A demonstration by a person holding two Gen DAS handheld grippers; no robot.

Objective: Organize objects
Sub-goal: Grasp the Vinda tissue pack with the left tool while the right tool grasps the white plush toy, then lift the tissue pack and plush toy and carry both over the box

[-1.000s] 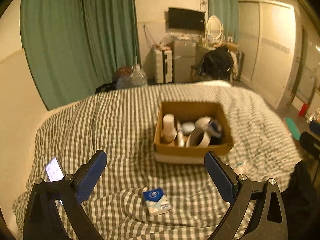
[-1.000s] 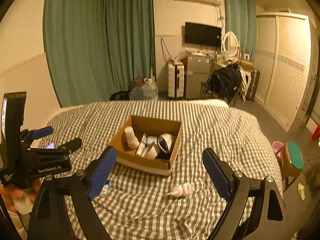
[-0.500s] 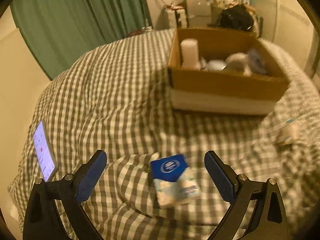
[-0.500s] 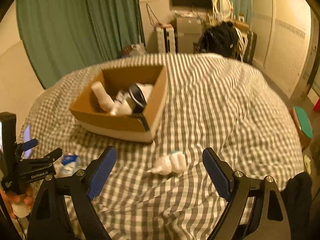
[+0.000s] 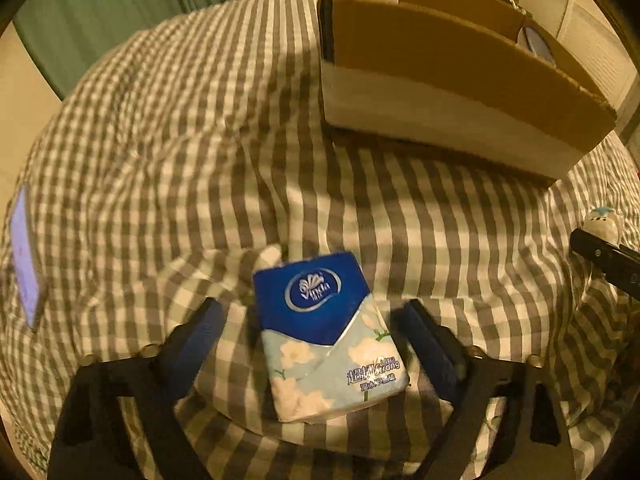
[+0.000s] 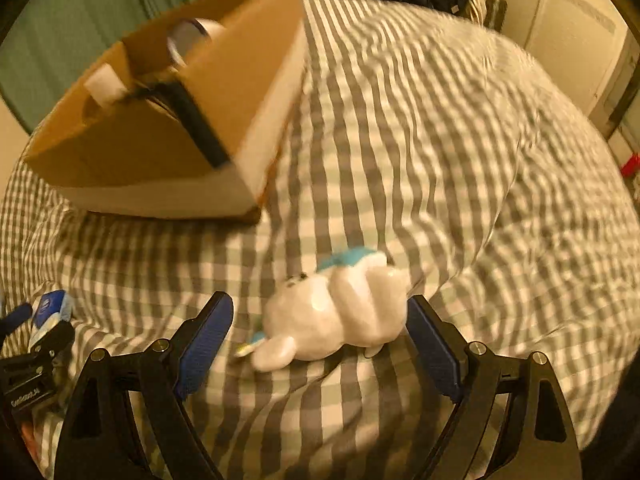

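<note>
Near the box (image 5: pixel 440 92), my left tongs (image 5: pixel 312 344) are closing around a soft tissue pack (image 5: pixel 328 336), my right tongs (image 6: pixel 320 340) gape around a seemingly squashy toy (image 6: pixel 340 312).

Both wrist cameras look steeply down, close over the checked bedcover (image 5: pixel 200 128), just before the cardboard box (image 5: pixel 440 80), which both views share.

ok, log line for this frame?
left gripper: closing around tissue pack, not gripped | right gripper: open around white plush toy | box: on bed
</note>
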